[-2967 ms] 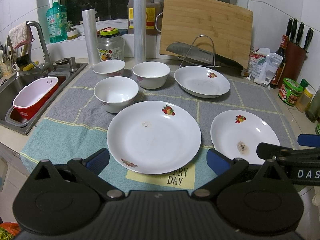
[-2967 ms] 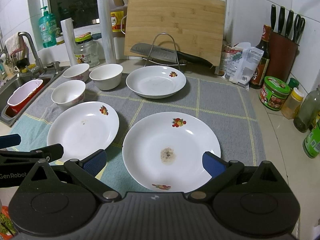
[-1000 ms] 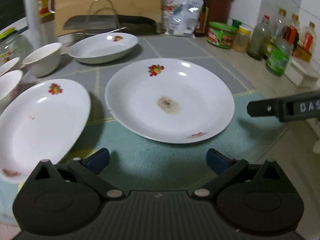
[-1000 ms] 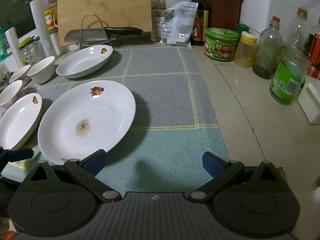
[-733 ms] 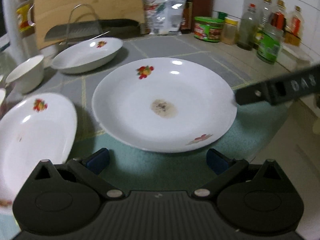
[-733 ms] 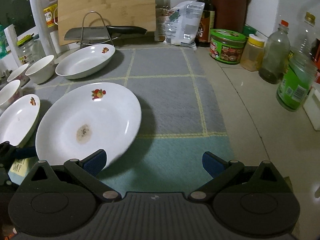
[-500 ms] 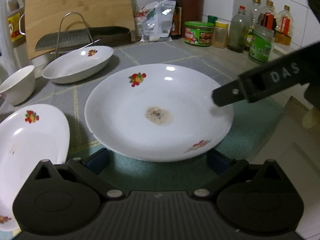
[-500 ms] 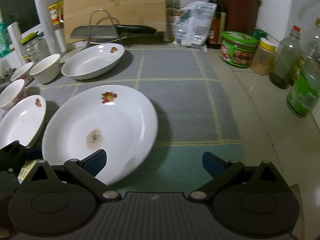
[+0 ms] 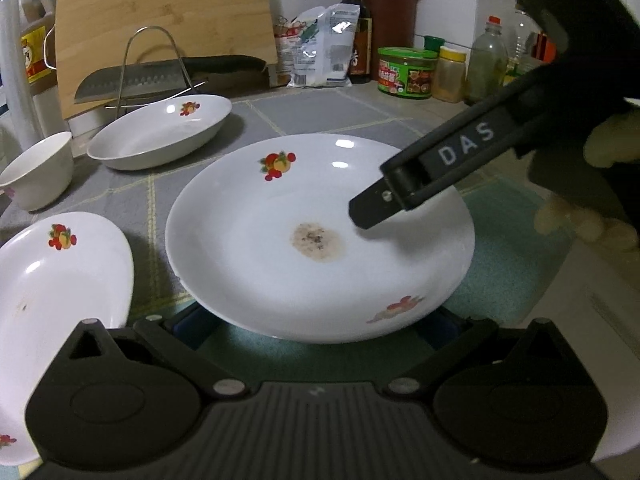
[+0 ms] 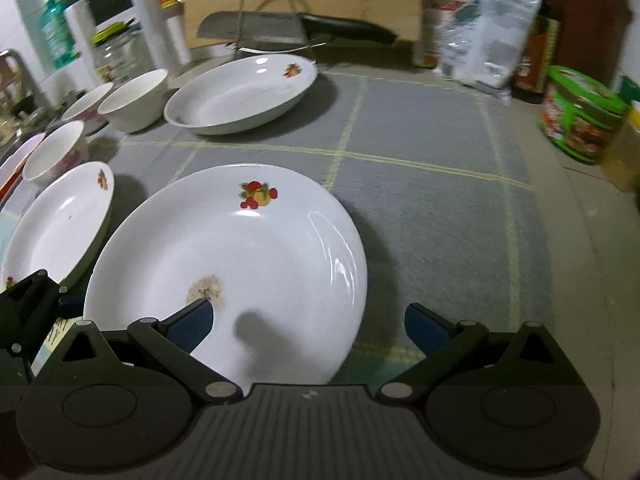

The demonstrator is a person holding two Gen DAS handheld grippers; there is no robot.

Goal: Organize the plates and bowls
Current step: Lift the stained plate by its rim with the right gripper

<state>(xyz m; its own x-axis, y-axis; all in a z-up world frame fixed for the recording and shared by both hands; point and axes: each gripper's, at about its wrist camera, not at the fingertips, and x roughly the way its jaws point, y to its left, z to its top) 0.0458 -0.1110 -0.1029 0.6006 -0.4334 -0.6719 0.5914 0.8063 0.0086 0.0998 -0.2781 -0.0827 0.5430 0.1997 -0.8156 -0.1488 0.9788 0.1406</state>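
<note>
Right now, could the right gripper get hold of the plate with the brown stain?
Probably yes. The right gripper is open, and the stained plate already lies between its fingers, one above the plate and the other beyond the rim. Nothing blocks it; the left gripper sits at another edge.

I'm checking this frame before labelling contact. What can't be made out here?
- Left wrist view: left tongs' tips hidden under the stained plate.
- Left wrist view: whether the right tongs' finger touches that plate is unclear.
- Right wrist view: plate's near rim hidden behind the tongs' body.
- Right wrist view: jar label blurred.
</note>
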